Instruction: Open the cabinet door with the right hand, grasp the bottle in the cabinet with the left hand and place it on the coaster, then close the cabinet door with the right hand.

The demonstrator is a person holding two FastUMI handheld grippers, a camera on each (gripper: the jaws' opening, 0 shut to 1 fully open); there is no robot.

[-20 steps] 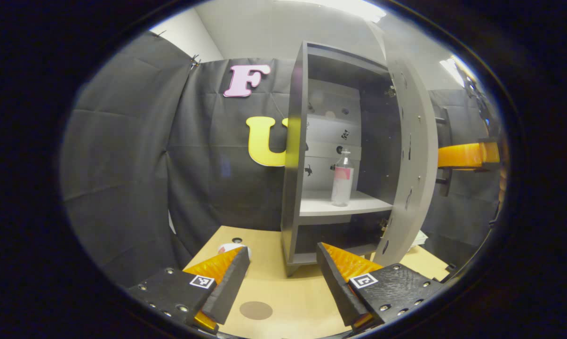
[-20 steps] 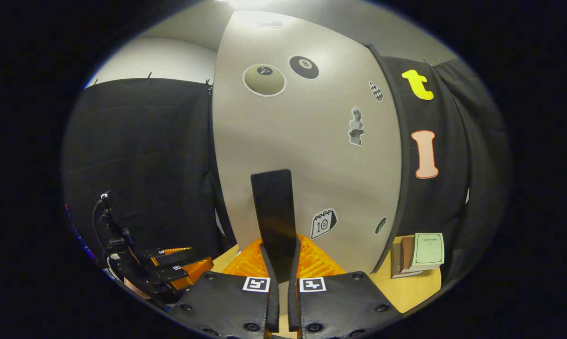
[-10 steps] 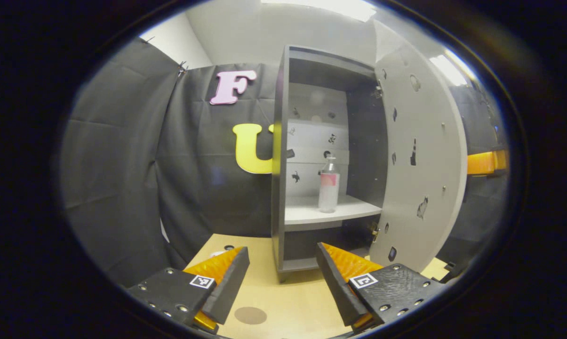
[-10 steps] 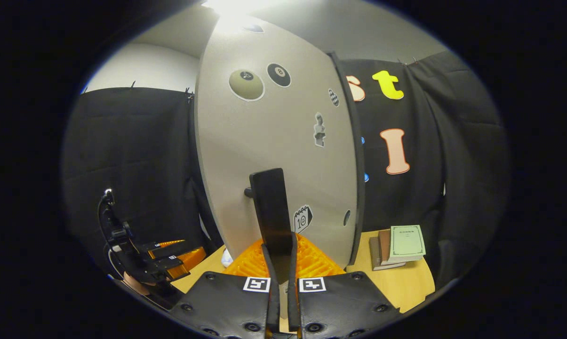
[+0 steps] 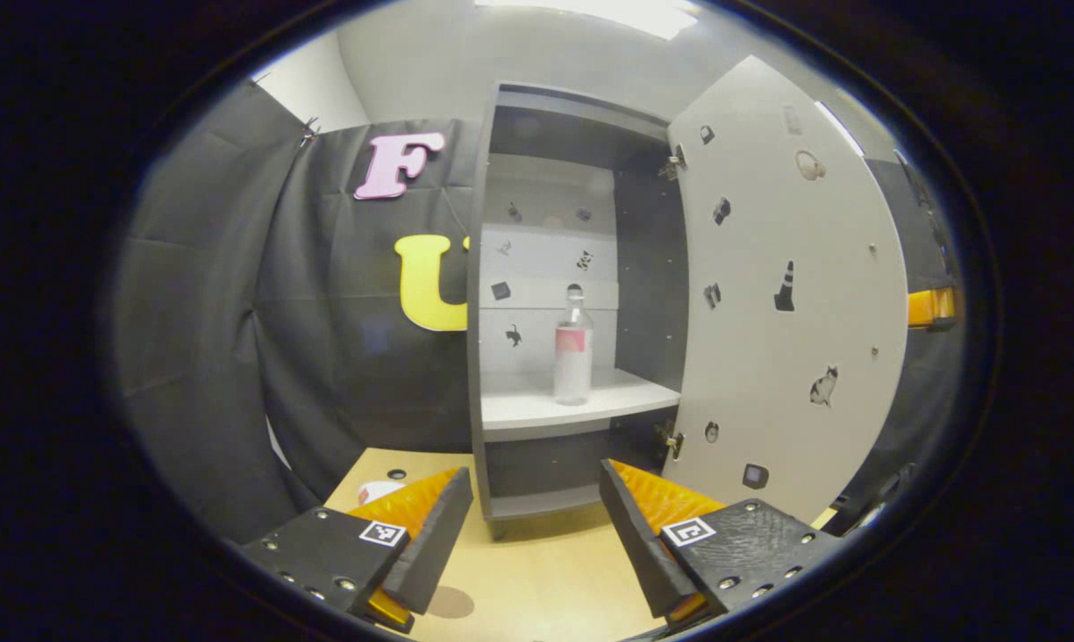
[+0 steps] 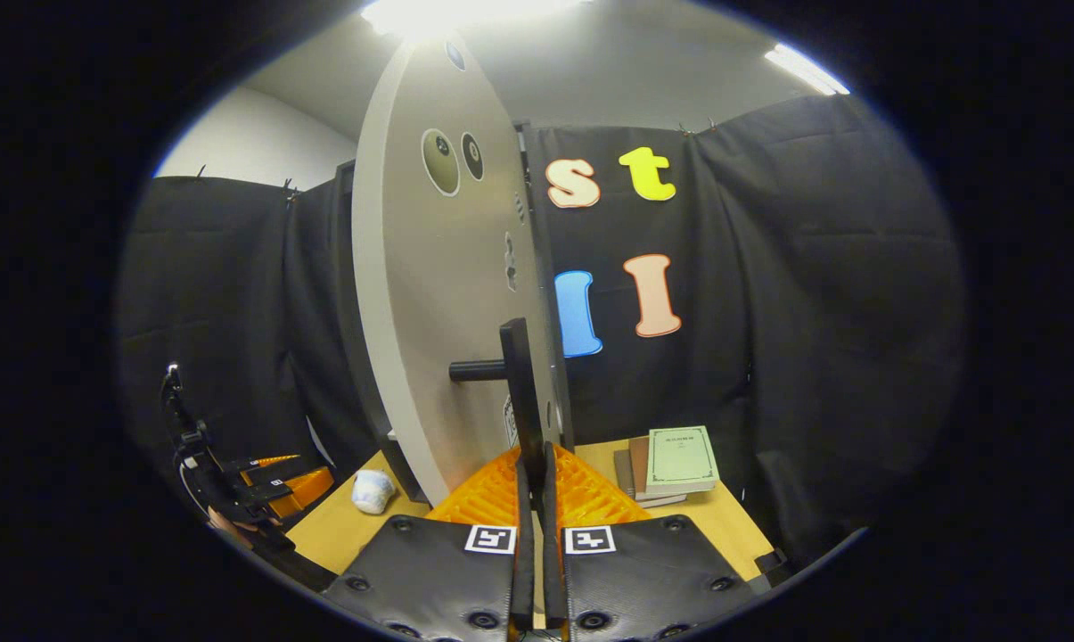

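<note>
The grey cabinet (image 5: 476,357) stands open on the wooden table. A clear bottle (image 5: 573,348) with a pink label stands upright on its white shelf (image 5: 528,410). The door (image 5: 786,294) is swung out to the right. A round brown coaster (image 5: 447,602) lies on the table near my left gripper (image 5: 534,481), which is open, holds nothing and is well short of the bottle. In the right gripper view my right gripper (image 6: 532,455) is shut on the door's black handle (image 6: 519,392), with the door (image 6: 430,312) seen nearly edge-on.
A stack of books (image 6: 679,459) lies on the table to the right of the door. A small white object (image 6: 372,490) sits on the table near the cabinet's foot. The left gripper (image 6: 269,486) and the hand holding it show at the lower left.
The door has swung wider open, pulled by my right gripper on the handle. In the left gripper view the cabinet has shifted left and its inside shows more squarely.
</note>
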